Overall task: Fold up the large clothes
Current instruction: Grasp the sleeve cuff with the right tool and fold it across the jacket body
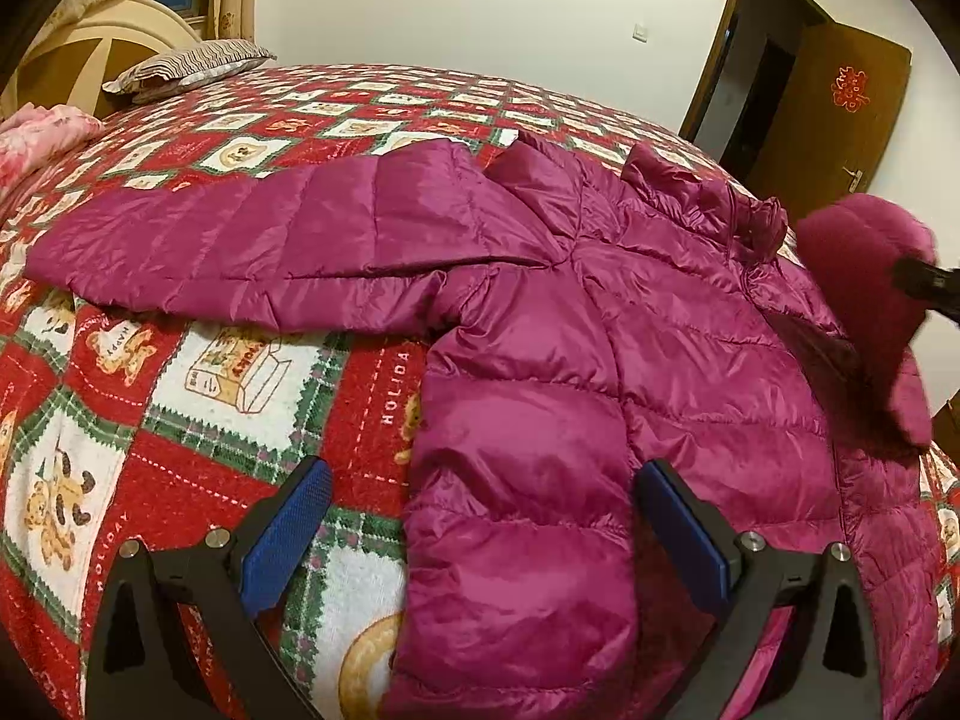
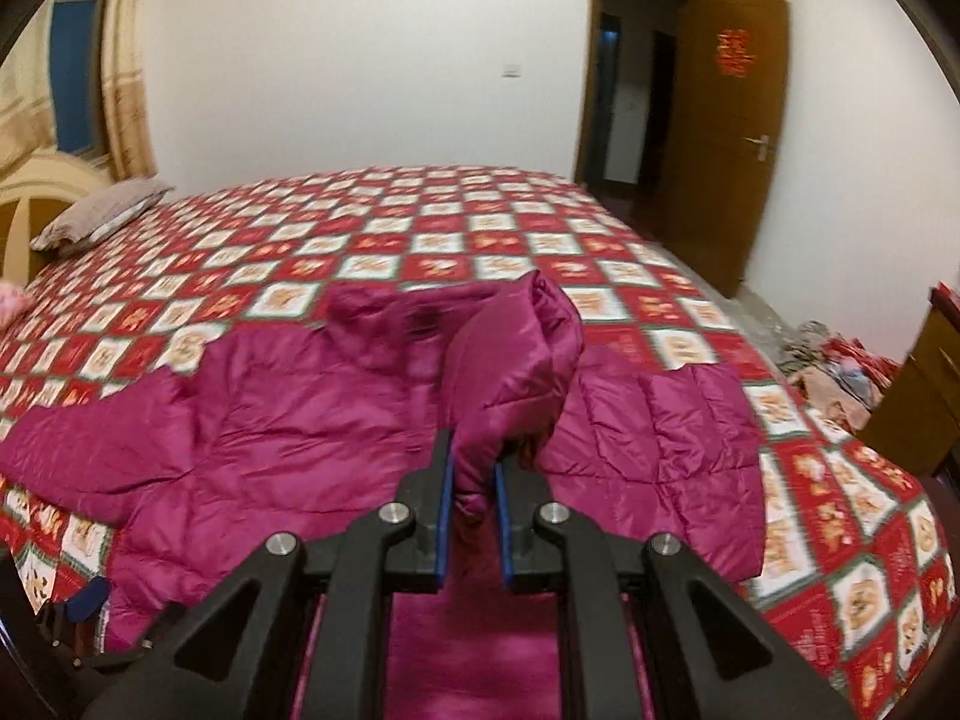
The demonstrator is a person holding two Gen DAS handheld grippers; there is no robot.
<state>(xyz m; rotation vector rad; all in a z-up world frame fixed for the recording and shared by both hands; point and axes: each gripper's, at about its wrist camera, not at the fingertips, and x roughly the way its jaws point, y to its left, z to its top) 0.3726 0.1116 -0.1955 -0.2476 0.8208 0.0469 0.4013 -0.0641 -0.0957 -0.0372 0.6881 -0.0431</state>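
A magenta quilted down jacket [image 1: 540, 312] lies spread on the bed, one sleeve [image 1: 240, 252] stretched out to the left. My left gripper [image 1: 480, 516] is open, its blue pads on either side of the jacket's lower left hem, low over it. My right gripper [image 2: 474, 474] is shut on a fold of the jacket's sleeve [image 2: 516, 360] and holds it lifted above the jacket body [image 2: 288, 408]. In the left wrist view that lifted fabric [image 1: 864, 276] shows at the far right with the right gripper's black tip [image 1: 924, 282].
The bed carries a red, white and green teddy-bear quilt [image 1: 198, 396]. A striped pillow [image 1: 192, 63] and pink bedding [image 1: 36, 138] lie near the headboard. An open wooden door [image 2: 726, 120] and floor clutter [image 2: 840, 360] are to the right.
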